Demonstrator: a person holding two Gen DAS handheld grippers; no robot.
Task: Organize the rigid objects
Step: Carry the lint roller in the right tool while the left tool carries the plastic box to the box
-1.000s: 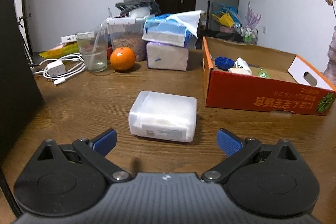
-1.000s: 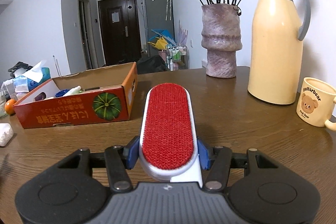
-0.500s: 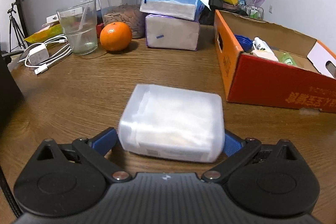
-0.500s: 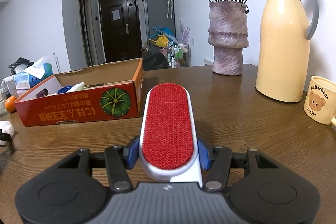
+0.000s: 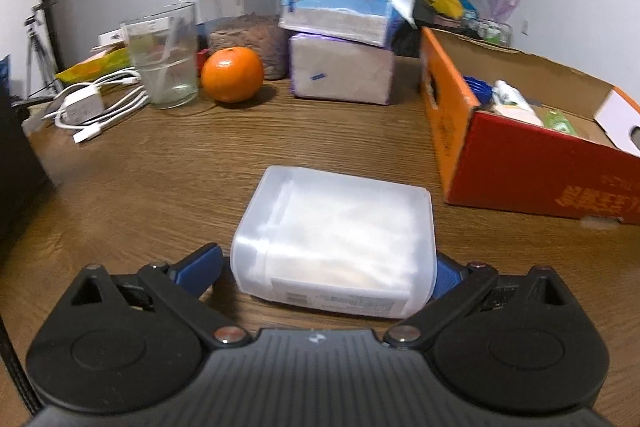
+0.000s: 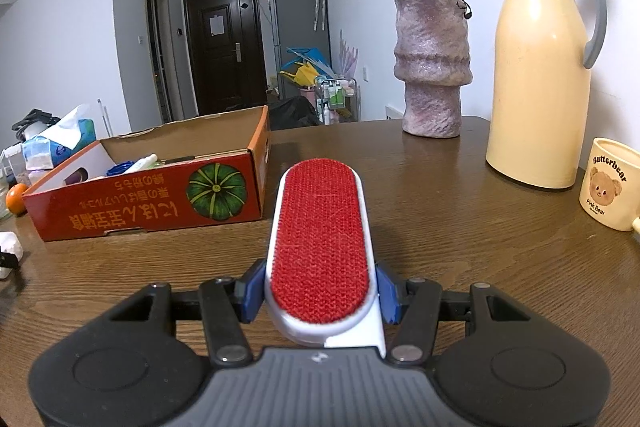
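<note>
A translucent white plastic box (image 5: 340, 231) lies flat on the wooden table (image 5: 192, 163). My left gripper (image 5: 328, 267) is low over the table and open, with the box between its blue fingers (image 5: 200, 263); a thin gap shows at the left pad. The right pad is half hidden behind the box. My right gripper (image 6: 320, 291) is shut on a white lint brush with a red pad (image 6: 320, 235), held just above the table and pointing away. An open red and orange cardboard box (image 6: 152, 203) with several small items inside stands between the two grippers, also seen as the cardboard box (image 5: 520, 163).
At the back left are a glass (image 5: 164, 63), an orange (image 5: 232, 75), white charger cables (image 5: 88, 107), stacked tissue packs (image 5: 340, 55) and a food container (image 5: 240, 23). On the right stand a vase with dried roses (image 6: 432, 67), a cream thermos jug (image 6: 540, 67) and a bear mug (image 6: 608, 195).
My left gripper moved forward and down, so the white box went from ahead of the fingers to between them. The right gripper and its brush barely shifted.
</note>
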